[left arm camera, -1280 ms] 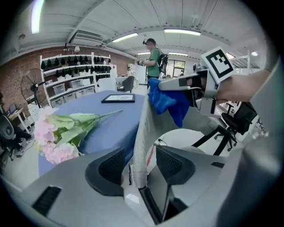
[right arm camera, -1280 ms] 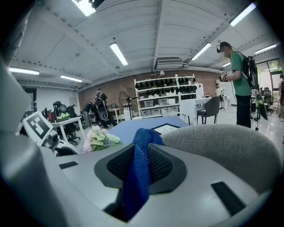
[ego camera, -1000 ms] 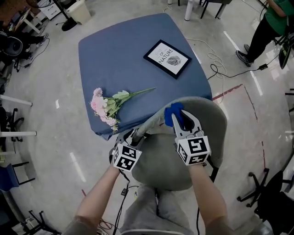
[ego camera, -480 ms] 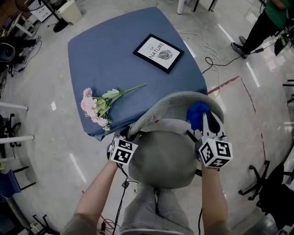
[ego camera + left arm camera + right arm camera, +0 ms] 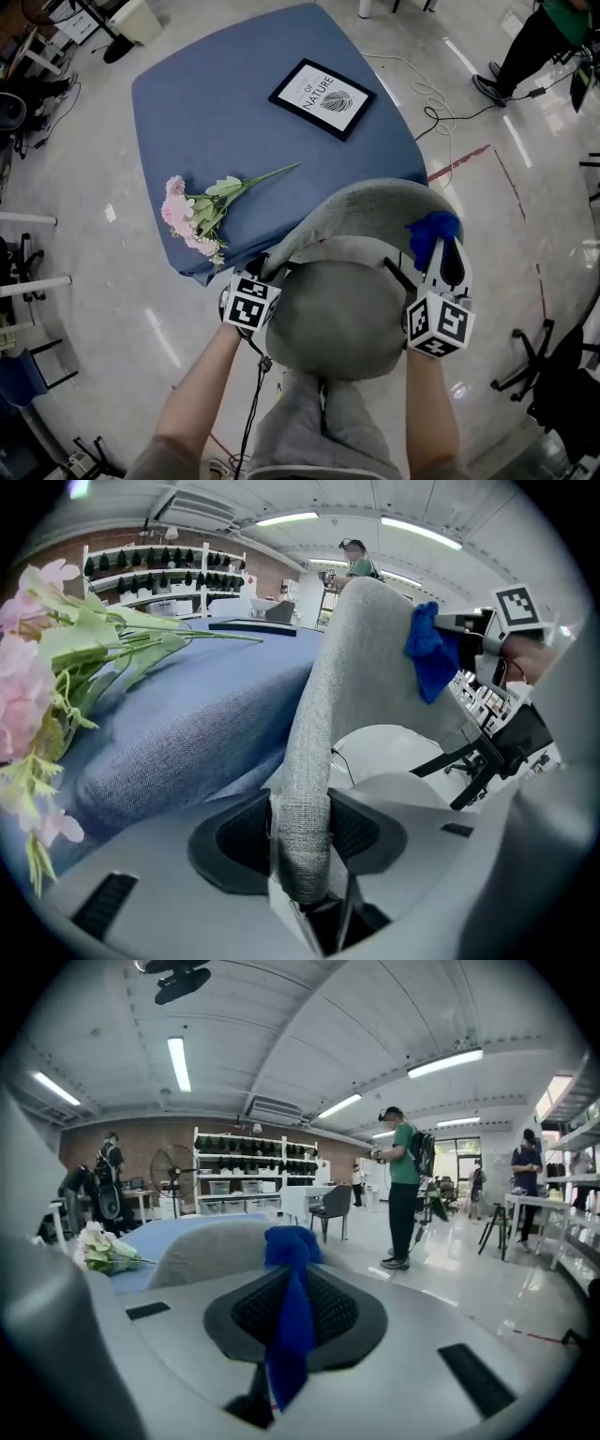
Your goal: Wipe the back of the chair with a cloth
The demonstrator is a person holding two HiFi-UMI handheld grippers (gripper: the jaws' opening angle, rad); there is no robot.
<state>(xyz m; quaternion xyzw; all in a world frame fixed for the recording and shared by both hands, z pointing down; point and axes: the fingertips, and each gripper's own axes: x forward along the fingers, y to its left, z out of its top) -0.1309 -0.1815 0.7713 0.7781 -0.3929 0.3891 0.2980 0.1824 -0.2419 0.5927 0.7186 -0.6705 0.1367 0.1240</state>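
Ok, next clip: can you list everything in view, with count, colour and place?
chair: one, grey, just below the person, back towards the table
table: one, blue cover, beyond the chair
framed print: one, black frame, table's far side
flowers: one bunch, pink, table's near edge
cloth: one, blue, by the chair back's right side
cables: several, white and black, floor beside the table
bystanders: at least three, one in green, across the room
left gripper: one, grey, jaws just closing, pads on the chair back's left edge
right gripper: one, grey, jaws shut on the cloth
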